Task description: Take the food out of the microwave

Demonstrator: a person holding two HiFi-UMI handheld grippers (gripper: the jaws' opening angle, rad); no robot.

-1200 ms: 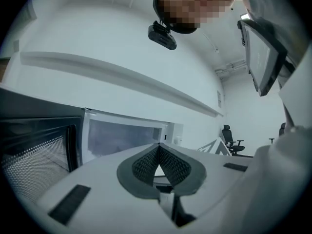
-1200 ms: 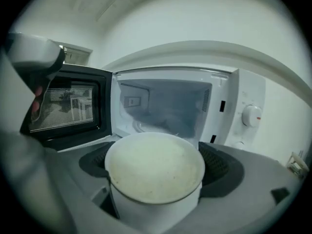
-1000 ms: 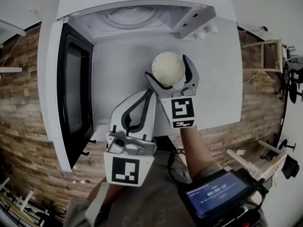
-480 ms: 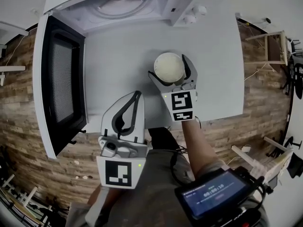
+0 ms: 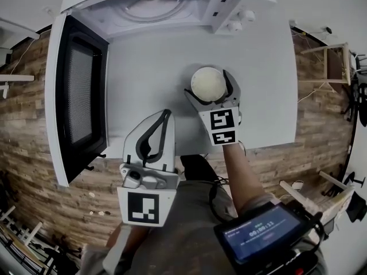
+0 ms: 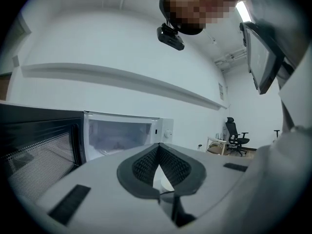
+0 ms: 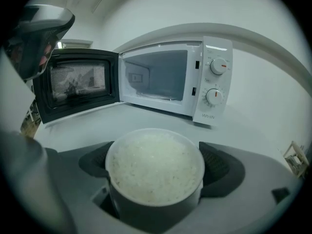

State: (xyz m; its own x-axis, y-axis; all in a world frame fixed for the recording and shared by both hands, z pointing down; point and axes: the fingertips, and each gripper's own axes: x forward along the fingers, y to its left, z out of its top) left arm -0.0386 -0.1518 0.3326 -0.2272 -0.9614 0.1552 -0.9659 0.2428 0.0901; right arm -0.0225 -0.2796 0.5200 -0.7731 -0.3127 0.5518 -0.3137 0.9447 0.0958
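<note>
upright bowl of rice [image 5: 208,83] outside the open microwave [image 5: 221,7].

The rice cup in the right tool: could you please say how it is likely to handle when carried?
The cup looks rigid, so the right tool probably won't crush it. Filled to the rim with rice, it could spill if tilted. Its smooth round wall may slip.

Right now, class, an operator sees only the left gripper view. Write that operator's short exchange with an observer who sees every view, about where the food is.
Operator: Is the food out?
Observer: Yes. The right tongs grip the rice bowl in front of the microwave.
Operator: Where are my tongs from it?
Observer: In the head view, the left tongs sit left of the rice bowl, nearer the person.
</note>
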